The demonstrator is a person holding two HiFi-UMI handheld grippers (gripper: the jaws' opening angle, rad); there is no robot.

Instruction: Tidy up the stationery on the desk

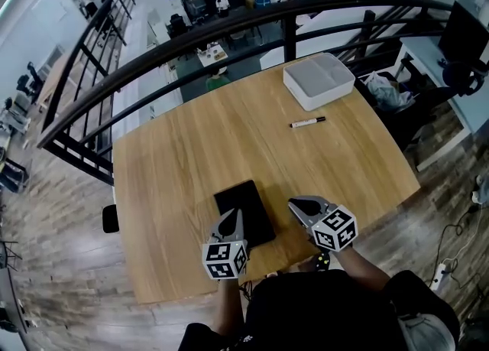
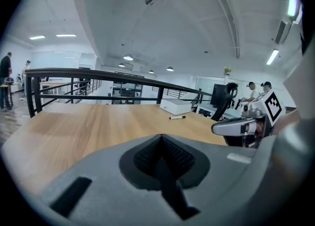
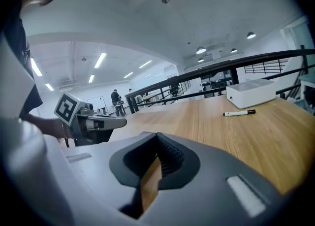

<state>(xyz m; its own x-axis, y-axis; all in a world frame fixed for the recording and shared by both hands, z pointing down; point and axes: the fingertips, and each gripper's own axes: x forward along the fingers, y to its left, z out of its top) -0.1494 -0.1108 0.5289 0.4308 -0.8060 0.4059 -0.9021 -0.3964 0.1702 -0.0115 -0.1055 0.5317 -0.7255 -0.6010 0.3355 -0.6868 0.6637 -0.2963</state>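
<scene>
While both claws hang over the near edge of the light wooden desk (image 1: 176, 166), neither carries anything.

Left claw (image 1: 233, 218): clenched, pads meeting, nothing between them. In the head view it overlaps the near left corner of the black flat rectangular pad (image 1: 248, 206); contact not clear.

Pad lies flat, near centre; notebook or case, cannot tell. Judged stiff, thin, of moderate weight. Best taken by a long edge, perhaps after sliding it to overhang the desk rim.

Right claw (image 1: 295, 206): clenched too, empty, just right of the pad.

Farther off, right of centre, the white marker pen with black cap (image 1: 307, 122) lies alone on bare wood. Judged light, rigid, smooth, likely to roll. Take it across the barrel at mid-length.

Beyond it, at the far right edge, sits the white rectangular plastic box (image 1: 318, 79). Top looks covered; contents not visible. Likely destination for the pen, lid permitting.
</scene>
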